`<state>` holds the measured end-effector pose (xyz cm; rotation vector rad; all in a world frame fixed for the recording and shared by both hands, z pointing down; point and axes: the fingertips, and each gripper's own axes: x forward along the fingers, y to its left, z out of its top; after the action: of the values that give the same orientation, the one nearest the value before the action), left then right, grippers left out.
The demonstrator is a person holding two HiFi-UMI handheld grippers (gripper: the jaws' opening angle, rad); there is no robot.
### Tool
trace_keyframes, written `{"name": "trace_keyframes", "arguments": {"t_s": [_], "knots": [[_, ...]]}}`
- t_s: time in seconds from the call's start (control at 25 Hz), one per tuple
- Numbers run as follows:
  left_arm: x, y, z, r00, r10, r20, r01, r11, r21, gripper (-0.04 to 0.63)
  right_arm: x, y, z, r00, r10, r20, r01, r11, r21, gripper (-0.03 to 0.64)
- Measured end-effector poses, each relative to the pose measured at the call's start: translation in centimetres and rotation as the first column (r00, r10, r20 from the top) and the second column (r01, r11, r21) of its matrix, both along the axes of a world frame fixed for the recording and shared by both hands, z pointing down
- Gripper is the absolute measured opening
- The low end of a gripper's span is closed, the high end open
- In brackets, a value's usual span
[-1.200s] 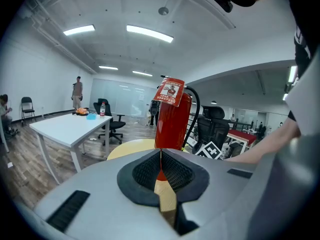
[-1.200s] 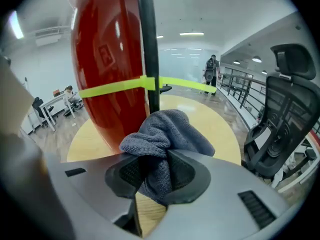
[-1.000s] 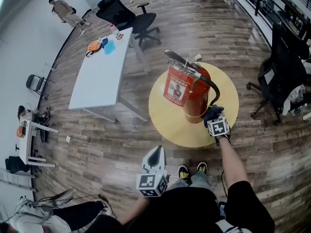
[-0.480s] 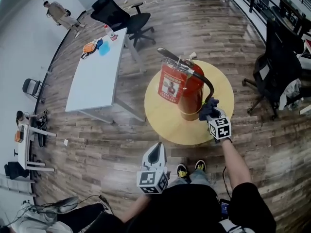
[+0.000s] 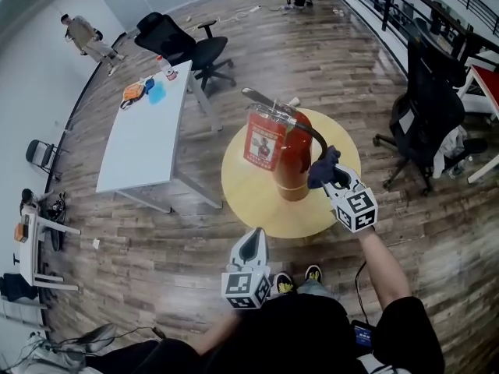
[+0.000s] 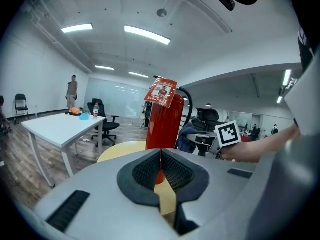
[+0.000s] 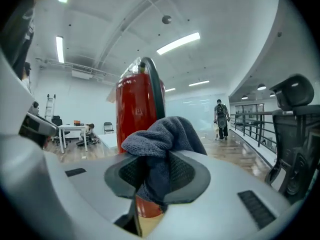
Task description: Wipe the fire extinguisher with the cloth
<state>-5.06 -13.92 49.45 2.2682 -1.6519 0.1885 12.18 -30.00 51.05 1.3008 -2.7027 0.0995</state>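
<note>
A red fire extinguisher (image 5: 287, 153) with a black hose and a tag stands upright on a round yellow table (image 5: 257, 201). It shows too in the left gripper view (image 6: 162, 121) and the right gripper view (image 7: 134, 111). My right gripper (image 5: 334, 179) is shut on a dark blue cloth (image 5: 323, 167), held just right of the cylinder's upper part; whether the cloth (image 7: 162, 139) touches it I cannot tell. My left gripper (image 5: 249, 249) hangs low near my body, shut with nothing between its jaws, well short of the table.
A long white table (image 5: 148, 135) with a bottle and small items stands to the left, a black office chair (image 5: 183, 47) behind it. Another black chair (image 5: 425, 111) sits at the right. A person (image 5: 82, 33) walks at the far left. Railing runs along the top right.
My right gripper has risen with the cloth from near the extinguisher's base to beside its upper part. The left gripper has stayed put.
</note>
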Motion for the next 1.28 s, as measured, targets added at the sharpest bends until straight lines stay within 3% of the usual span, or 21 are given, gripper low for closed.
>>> {"name": "trace_keyframes", "arguments": {"t_s": [0.2,0.6,0.68,0.8,0.88,1.12,1.28], "knots": [[0.3,-0.1,-0.5,1.000,0.005,-0.014,-0.005,1.000,0.014,0.023,0.4,1.2,-5.6,0.998,-0.056,0.004,0.055,0.997,0.055,0.109],[-0.2,-0.1,-1.2,0.999,-0.009,-0.044,0.010,0.999,0.036,0.023,-1.2,2.1,-15.3,0.983,-0.131,-0.133,0.141,0.987,0.071,0.109],[-0.6,-0.1,-1.2,0.999,-0.017,-0.048,0.019,0.999,0.041,0.023,-1.7,1.6,-16.3,0.974,-0.158,-0.163,0.165,0.986,0.030,0.109],[-1.4,0.0,-1.0,0.998,-0.038,-0.060,0.040,0.999,0.037,0.023,-2.1,0.9,-17.2,0.973,-0.206,-0.104,0.196,0.975,-0.103,0.115],[-1.8,0.2,-1.0,0.997,-0.047,-0.063,0.049,0.998,0.038,0.023,-2.7,0.5,-18.2,0.967,-0.231,-0.107,0.215,0.966,-0.143,0.115],[-2.9,0.7,-1.3,0.993,-0.074,-0.089,0.078,0.996,0.040,0.023,-6.0,-2.1,-21.5,0.956,-0.258,-0.139,0.233,0.957,-0.172,0.115],[-4.2,1.5,-1.4,0.989,-0.107,-0.097,0.112,0.993,0.042,0.023,-7.6,-4.2,-22.3,0.933,-0.258,-0.249,0.221,0.961,-0.169,0.114]]}}
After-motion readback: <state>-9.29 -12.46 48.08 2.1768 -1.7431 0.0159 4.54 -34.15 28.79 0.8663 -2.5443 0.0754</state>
